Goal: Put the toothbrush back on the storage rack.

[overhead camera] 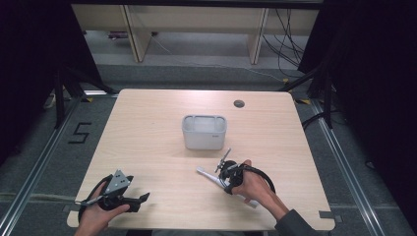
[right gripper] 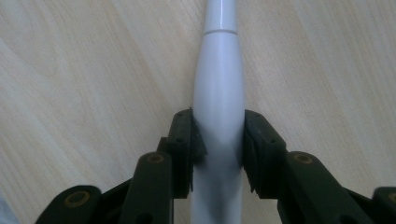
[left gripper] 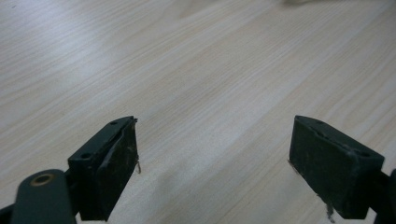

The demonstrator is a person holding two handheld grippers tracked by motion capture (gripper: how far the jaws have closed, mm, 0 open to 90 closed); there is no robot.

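We see a light wooden table (overhead camera: 147, 147) from above, with a grey tub (overhead camera: 204, 132) standing a little above the centre of the frame. Its open top shows a narrow compartment along the far side and a wider one in front.

Lower right of centre in the high view, our right gripper (overhead camera: 225, 169) sits low over the table, held by a hand that comes in from the bottom right edge. Under it lies a white handle (overhead camera: 209, 176), a long slim piece running from left of the gripper down toward the lower right, partly hidden beneath the hand. In the right gripper view the handle (right gripper: 219, 88) runs straight up the middle of the frame, swelling where the jaws meet it and narrowing to a ringed neck at the top edge. The right gripper (right gripper: 218, 149) has both pads pressed against its sides, pinching it. The handle lies on or just over the wood; we cannot tell which.

At the lower left of the high view, our left gripper (overhead camera: 143, 197) rests near the table's front edge, well apart from the tub and the handle. In the left gripper view this gripper (left gripper: 212, 158) has its jaws spread wide, with bare wood between them.
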